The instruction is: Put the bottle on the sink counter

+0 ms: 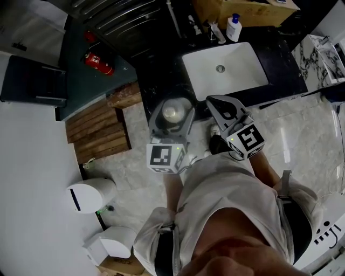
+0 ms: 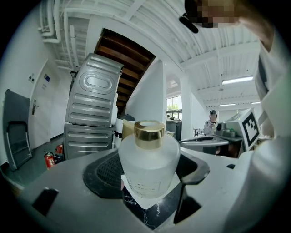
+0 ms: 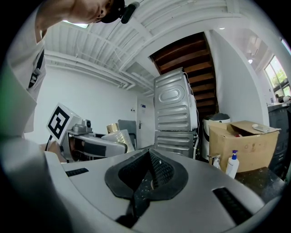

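A frosted white bottle point(image 2: 149, 164) with a gold cap stands upright between the jaws of my left gripper point(image 2: 148, 182), which is shut on its body. From the head view the bottle point(image 1: 172, 112) shows from above, held over the floor just in front of the black sink counter point(image 1: 281, 67) and left of the white basin point(image 1: 223, 67). My right gripper point(image 1: 220, 103) hovers beside it at the counter's front edge. Its pads point(image 3: 154, 170) meet with nothing between them. The right gripper view also catches the bottle point(image 3: 114, 135) in the left gripper.
A blue-capped pump bottle point(image 1: 234, 27) and a cardboard box point(image 1: 242, 8) stand behind the basin. A wooden pallet point(image 1: 99, 132) and a red fire extinguisher point(image 1: 98, 63) lie to the left. White bins point(image 1: 89, 194) sit near the person's legs. A grey metal cabinet point(image 3: 175, 113) rises behind.
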Motion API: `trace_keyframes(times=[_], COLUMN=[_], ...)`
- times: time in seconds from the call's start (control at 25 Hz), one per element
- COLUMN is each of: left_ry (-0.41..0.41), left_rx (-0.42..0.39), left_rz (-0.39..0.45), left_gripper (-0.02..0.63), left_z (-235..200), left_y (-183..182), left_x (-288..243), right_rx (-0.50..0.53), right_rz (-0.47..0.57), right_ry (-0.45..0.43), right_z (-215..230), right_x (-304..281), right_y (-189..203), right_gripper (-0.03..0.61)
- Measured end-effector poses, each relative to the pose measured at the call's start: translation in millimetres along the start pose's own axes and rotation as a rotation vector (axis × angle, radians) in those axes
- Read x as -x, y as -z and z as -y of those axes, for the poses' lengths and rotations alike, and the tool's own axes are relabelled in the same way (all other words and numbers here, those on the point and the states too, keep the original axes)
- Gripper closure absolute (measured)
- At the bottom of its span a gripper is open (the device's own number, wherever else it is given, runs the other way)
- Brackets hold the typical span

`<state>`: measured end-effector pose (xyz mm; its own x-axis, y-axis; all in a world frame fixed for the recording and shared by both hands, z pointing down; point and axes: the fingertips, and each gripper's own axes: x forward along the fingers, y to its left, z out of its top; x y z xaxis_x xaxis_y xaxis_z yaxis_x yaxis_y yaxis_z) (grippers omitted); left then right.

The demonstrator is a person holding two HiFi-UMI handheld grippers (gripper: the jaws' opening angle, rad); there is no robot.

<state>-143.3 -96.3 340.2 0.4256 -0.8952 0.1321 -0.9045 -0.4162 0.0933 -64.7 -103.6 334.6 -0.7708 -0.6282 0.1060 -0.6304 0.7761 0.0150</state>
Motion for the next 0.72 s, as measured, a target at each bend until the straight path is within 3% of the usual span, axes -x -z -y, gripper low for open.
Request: trace_keyframes(times=[0.72], left_ry=[-0.092], left_rx=[-0.018], left_rz=[-0.035], left_gripper=[0.285], left_z=[-19.7], left_y=[-12.1], left_x=[-75.8], right_rx=[-0.036], right_rz=[-0.001], right_ry=[-0.09], right_z=[68.3], right_x=[-41.8], right_y=[-0.7], right_gripper=[0.581])
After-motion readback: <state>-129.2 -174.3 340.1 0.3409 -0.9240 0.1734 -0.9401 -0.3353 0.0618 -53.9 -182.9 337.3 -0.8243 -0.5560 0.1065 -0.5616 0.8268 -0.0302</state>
